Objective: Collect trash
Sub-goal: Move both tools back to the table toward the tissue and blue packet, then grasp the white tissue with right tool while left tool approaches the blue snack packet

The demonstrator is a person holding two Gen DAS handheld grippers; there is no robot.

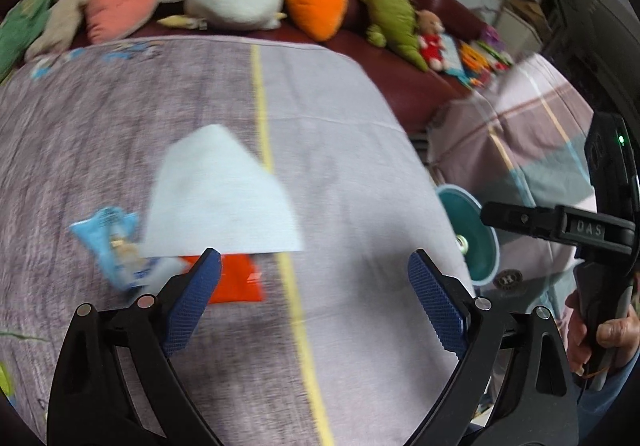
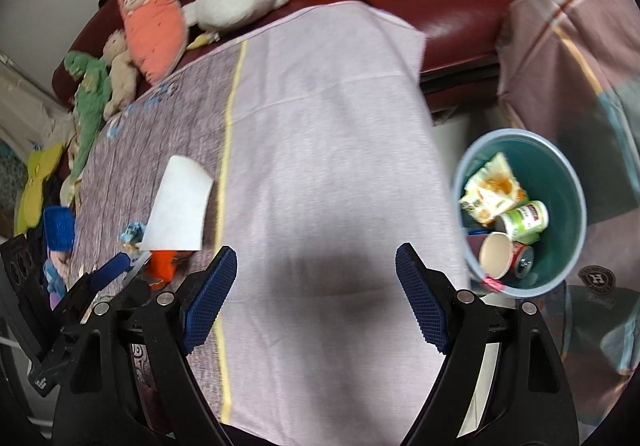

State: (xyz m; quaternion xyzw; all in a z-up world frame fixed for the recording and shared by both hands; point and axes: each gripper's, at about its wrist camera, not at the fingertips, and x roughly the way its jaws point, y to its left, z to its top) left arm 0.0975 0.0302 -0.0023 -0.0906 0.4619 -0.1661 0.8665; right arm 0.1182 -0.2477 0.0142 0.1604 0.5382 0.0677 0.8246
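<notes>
Blue-padded left gripper (image 1: 314, 274) sits closest, jaws spread wide, nothing between them, hovering low over the purple-grey cloth-covered table (image 1: 360, 174). Right gripper (image 2: 316, 270) also wide apart and empty, above bare cloth.

Remaining trash is bunched on the table's left part: white flat paper sheet (image 1: 222, 194), orange plastic wrapper (image 1: 236, 280) partly under the sheet's near edge, light blue crinkled snack packet (image 1: 116, 246) just beside both. Left pad (image 1: 192, 302) overlaps the orange wrapper in view; contact cannot be told.

Teal round plastic bin (image 2: 560, 166) stands off the table's right edge, already holding a yellowish wrapper, cups and a can.

Risks, as judgement:
- Stacked pieces: closing on the pile may catch only the sheet, or drag the wrapper off half-held.
- Flat thin paper on soft cloth: pads may pinch the cloth too and pull it.
- Both views are motion-blurred; fast approach could push the pile away.
- Bin is well apart from the pile; a light piece may drop in transit or miss the rim.
</notes>
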